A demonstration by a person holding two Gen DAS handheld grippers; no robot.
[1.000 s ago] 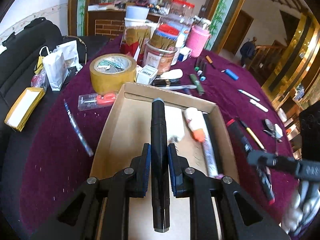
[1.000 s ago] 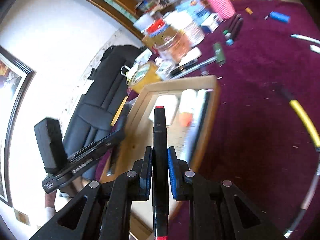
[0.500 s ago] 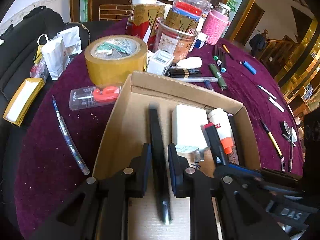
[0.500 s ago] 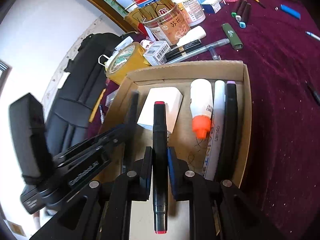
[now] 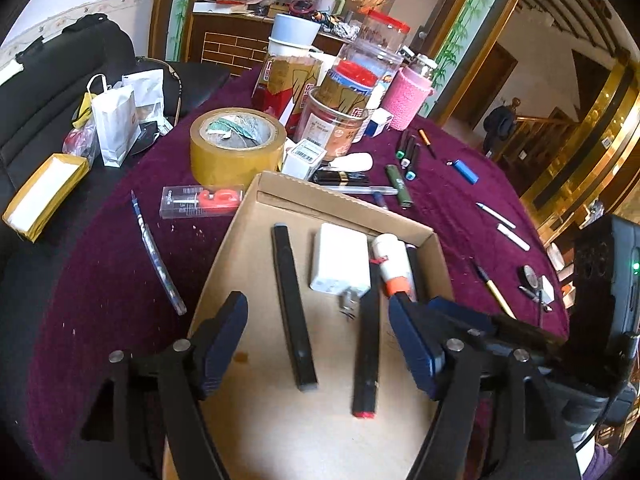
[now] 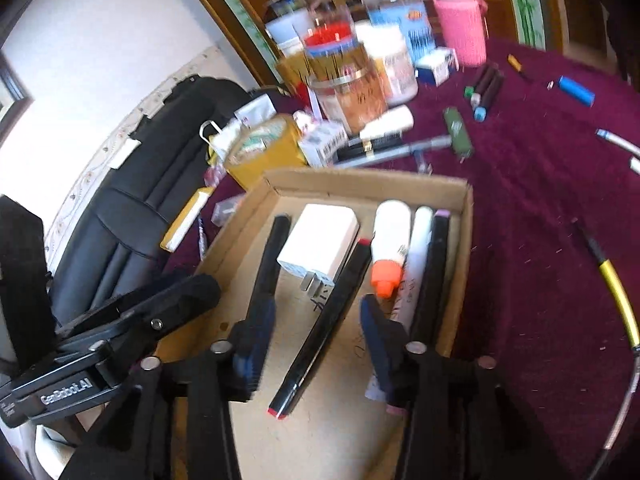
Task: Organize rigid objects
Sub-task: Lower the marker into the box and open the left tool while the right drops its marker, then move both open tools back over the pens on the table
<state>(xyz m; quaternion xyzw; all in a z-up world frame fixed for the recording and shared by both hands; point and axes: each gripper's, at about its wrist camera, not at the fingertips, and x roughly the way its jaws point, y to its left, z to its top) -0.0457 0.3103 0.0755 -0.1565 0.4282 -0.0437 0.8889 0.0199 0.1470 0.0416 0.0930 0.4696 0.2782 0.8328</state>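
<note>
A cardboard box [image 5: 340, 194] [image 6: 360, 178] sits on the purple table. In it lie a black marker [image 5: 294, 304] [image 6: 268, 264], a red-tipped black marker [image 5: 366, 356] [image 6: 324, 332], a white charger [image 5: 340, 258] [image 6: 320, 240], a white tube with an orange cap [image 5: 394, 266] [image 6: 390, 240] and more pens at the right wall. My left gripper [image 5: 320, 344] is open and empty above the box, over the black marker. My right gripper [image 6: 316, 344] is open and empty over the red-tipped marker.
A tape roll [image 5: 236, 146], jars [image 5: 336, 120], a pink bottle [image 5: 408, 96] and a small white box [image 5: 304, 156] stand behind the box. Loose pens [image 5: 400, 184], a blue lighter [image 5: 466, 170] and a yellow-black pen [image 6: 612, 284] lie on the cloth. A black chair [image 6: 132, 184] stands on the left.
Both grippers opened and let go of their markers, which now lie on the box floor. Both grippers have pulled back a little.
</note>
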